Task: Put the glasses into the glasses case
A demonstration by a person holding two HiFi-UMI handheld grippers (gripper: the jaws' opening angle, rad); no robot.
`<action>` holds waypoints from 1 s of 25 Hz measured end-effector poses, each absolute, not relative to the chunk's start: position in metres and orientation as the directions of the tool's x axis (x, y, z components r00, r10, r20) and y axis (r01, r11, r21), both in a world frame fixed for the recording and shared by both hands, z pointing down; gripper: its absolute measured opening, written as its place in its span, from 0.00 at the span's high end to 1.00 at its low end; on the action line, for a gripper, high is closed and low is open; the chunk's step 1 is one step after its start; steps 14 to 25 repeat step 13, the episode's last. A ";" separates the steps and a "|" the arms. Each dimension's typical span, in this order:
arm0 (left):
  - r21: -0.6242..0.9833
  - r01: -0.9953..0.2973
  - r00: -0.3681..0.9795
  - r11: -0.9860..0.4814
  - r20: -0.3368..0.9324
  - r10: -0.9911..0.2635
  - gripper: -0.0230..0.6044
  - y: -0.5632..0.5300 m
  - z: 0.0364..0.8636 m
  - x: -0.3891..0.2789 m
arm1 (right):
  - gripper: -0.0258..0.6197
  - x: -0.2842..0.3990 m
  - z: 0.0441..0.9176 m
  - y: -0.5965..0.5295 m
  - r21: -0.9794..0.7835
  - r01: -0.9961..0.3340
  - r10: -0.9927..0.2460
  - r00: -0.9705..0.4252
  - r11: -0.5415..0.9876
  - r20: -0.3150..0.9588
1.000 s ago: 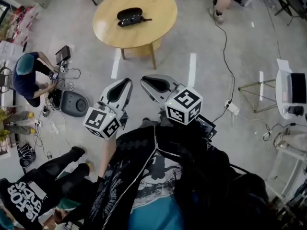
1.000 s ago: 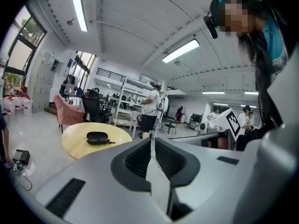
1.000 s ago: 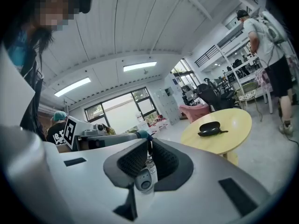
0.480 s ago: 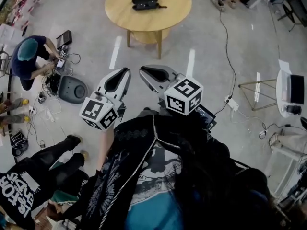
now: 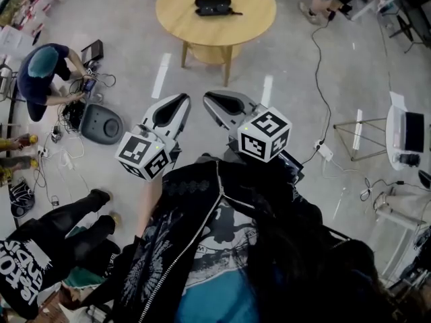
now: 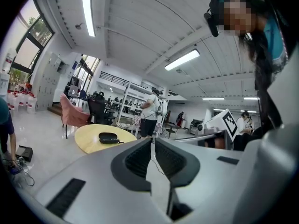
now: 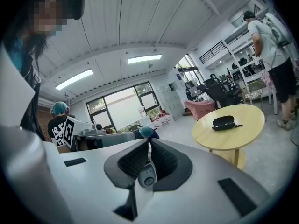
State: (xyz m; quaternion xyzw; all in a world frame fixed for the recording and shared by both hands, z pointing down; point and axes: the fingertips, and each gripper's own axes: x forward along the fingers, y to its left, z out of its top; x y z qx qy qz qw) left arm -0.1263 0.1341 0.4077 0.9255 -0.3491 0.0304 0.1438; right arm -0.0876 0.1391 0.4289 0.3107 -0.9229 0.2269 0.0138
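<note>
- Glasses case (image 5: 213,4), well ahead of the jaws: black.
- Surface (image 5: 249,19) beneath it: plain pale yellow wood.
- Left gripper (image 5: 182,101) and right gripper (image 5: 210,99): light grey shells, with black textured lining on the jaws.
- Left marker cube (image 5: 143,156) and right marker cube (image 5: 264,134), behind the jaws: white faces with black square patterns.
- Floor (image 5: 121,46) below the jaws: pale grey with short white stripes.
- Jacket (image 5: 202,207) behind the cubes: black, with a white zip and a grey print.
- Shirt (image 5: 215,295): teal.
- Cap (image 5: 42,60), left of the jaws: teal.
- Chair (image 6: 72,115), far ahead of the left jaws: pink.
</note>
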 end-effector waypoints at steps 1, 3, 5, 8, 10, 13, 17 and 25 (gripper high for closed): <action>0.245 -0.654 0.755 -0.716 0.156 -0.637 0.90 0.133 0.407 -0.127 | 0.89 -0.088 0.429 0.138 -0.410 -0.580 -0.567 -0.807 0.704 0.167; 0.244 -0.652 0.757 -0.718 0.155 -0.635 0.90 0.131 0.406 -0.128 | 0.89 -0.090 0.428 0.136 -0.409 -0.581 -0.568 -0.806 0.704 0.167; 0.244 -0.650 0.759 -0.720 0.154 -0.633 0.90 0.129 0.406 -0.129 | 0.89 -0.091 0.428 0.133 -0.410 -0.581 -0.568 -0.806 0.703 0.168; 0.244 -0.649 0.760 -0.721 0.155 -0.631 0.91 0.127 0.406 -0.128 | 0.89 -0.091 0.428 0.131 -0.410 -0.580 -0.567 -0.807 0.704 0.167; 0.246 -0.650 0.759 -0.720 0.158 -0.631 0.91 0.127 0.407 -0.127 | 0.89 -0.090 0.428 0.131 -0.409 -0.579 -0.565 -0.808 0.705 0.168; 0.248 -0.651 0.758 -0.717 0.164 -0.631 0.91 0.128 0.408 -0.127 | 0.89 -0.090 0.429 0.131 -0.411 -0.578 -0.562 -0.809 0.705 0.173; 0.248 -0.651 0.758 -0.717 0.164 -0.631 0.91 0.128 0.408 -0.127 | 0.89 -0.090 0.429 0.131 -0.411 -0.578 -0.562 -0.809 0.705 0.173; 0.248 -0.651 0.758 -0.717 0.164 -0.631 0.91 0.128 0.408 -0.127 | 0.89 -0.090 0.429 0.131 -0.411 -0.578 -0.562 -0.809 0.705 0.173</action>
